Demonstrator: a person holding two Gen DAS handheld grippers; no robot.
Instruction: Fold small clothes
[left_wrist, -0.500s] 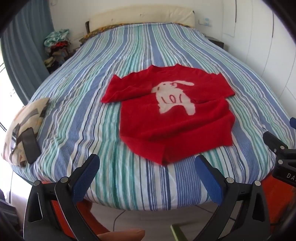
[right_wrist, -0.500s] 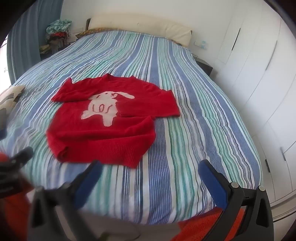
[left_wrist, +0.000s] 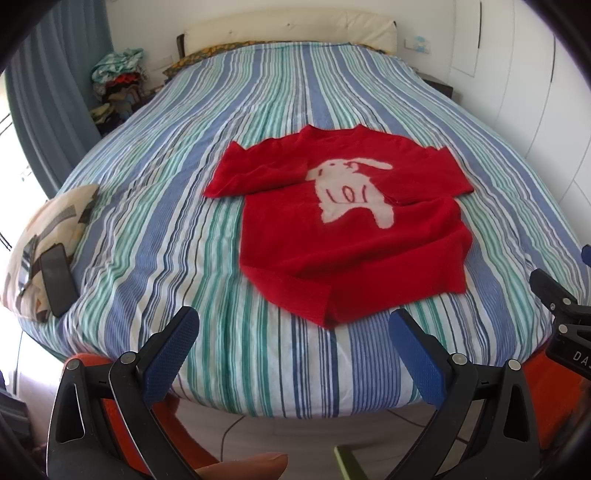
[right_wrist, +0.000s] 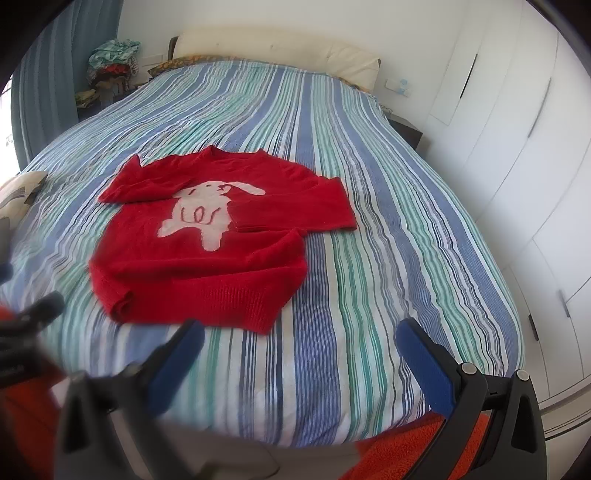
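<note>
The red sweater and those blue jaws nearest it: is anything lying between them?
Nothing but bare striped bedspread lies between the red sweater and the open left gripper; the left wrist view shows it.

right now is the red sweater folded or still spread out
Partly folded: the red knit sweater with the white rabbit lies on the striped bedspread with both sleeves folded in across its front, but the body is unfolded.
</note>
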